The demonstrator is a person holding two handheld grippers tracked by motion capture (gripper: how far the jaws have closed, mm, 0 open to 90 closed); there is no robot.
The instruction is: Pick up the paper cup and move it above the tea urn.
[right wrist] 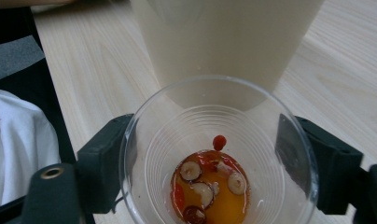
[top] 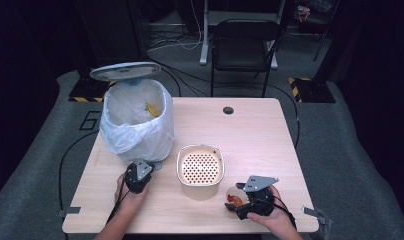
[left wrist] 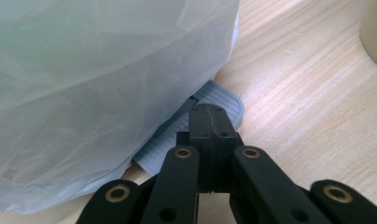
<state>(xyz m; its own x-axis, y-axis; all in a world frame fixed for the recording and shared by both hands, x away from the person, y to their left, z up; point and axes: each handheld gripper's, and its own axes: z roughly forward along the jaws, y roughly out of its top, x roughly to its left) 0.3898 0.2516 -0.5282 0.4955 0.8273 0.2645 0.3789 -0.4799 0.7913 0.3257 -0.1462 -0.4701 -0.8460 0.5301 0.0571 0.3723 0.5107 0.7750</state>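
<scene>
A clear plastic cup (right wrist: 214,116) holds orange liquid with red and white bits. It stands on the table near the front edge, right of a beige tub (top: 200,167) with a perforated insert. My right gripper (right wrist: 207,140) has one jaw on each side of the cup and grips its wall; in the high view the right gripper (top: 245,202) is at the front right. My left gripper (left wrist: 210,114) is shut with nothing in it, its tips resting over the grey ribbed pedal (left wrist: 226,100) at the foot of the bin (top: 135,120). The bin's lid (top: 125,71) stands raised.
The bin has a white bag liner (left wrist: 98,84) with a yellow scrap (top: 152,109) inside. The beige tub (right wrist: 224,42) rises right behind the cup. A cable hole (top: 228,110) sits at the back of the table (top: 260,135), and a black chair (top: 245,45) stands beyond.
</scene>
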